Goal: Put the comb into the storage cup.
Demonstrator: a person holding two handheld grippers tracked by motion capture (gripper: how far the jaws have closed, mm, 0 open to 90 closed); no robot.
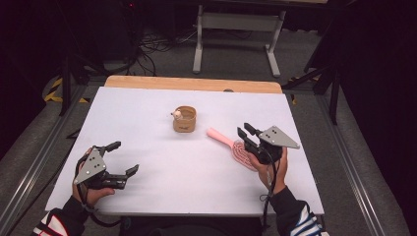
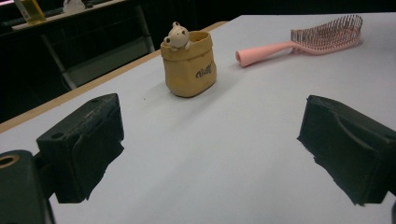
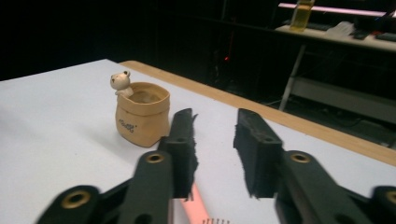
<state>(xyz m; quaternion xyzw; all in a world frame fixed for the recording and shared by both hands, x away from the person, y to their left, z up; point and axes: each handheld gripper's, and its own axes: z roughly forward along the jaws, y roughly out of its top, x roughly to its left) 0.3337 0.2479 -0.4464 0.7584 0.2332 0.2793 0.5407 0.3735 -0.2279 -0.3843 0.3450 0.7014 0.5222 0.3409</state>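
Observation:
A small tan sack-shaped pot [image 1: 184, 119] with a little bear figure on its rim stands mid-table; it also appears ahead of each gripper [image 2: 189, 63] [image 3: 142, 114]. To its right lies a pink hairbrush [image 1: 231, 144] [image 2: 303, 42], handle toward the pot. My right gripper [image 1: 244, 129] hovers over the brush head, its jaws narrowed with a bare gap between them [image 3: 215, 121]; the brush handle [image 3: 194, 205] lies below, untouched. My left gripper [image 1: 126, 157] rests near the front left, jaws wide open and holding nothing [image 2: 210, 154].
A white sheet [image 1: 162, 172] covers the table, with a wooden strip [image 1: 192, 83] along its far edge. Beyond it stand a white metal frame [image 1: 236, 22] and cables on the floor. A yellow bottle [image 3: 302, 14] sits on a distant shelf.

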